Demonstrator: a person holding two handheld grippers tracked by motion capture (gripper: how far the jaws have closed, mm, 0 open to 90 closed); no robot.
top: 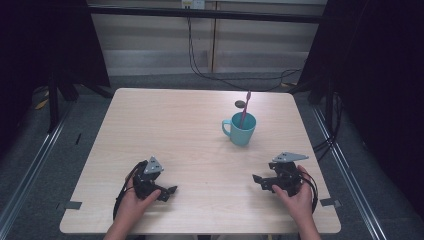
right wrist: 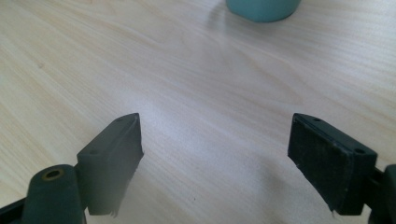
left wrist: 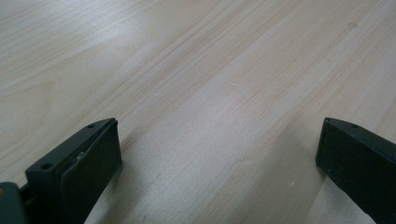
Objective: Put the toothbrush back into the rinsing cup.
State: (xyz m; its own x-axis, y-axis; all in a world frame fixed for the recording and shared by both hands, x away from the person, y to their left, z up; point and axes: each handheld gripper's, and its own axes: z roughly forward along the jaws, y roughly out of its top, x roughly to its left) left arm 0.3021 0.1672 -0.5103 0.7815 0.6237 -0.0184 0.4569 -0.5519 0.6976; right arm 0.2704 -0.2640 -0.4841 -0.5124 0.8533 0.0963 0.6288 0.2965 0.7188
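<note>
Your left gripper (top: 171, 189) rests on table (top: 190, 130), well short of teal mug (top: 241, 129) and off to its left — jaws spread wide, nothing between them, bare wood ahead. Your right gripper (top: 256, 178) sits on near side of mug, slightly right of it, jaws likewise released and empty. Mug upright, right of table centre, handle facing left; pink toothbrush (top: 245, 110) stands tilted inside. Mug base at top edge of right gripper view.

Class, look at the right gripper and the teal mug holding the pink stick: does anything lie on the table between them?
Nothing visible does. Bare light wooden table lies between the right gripper, its jaws open, and the teal mug with the pink stick standing in it.
</note>
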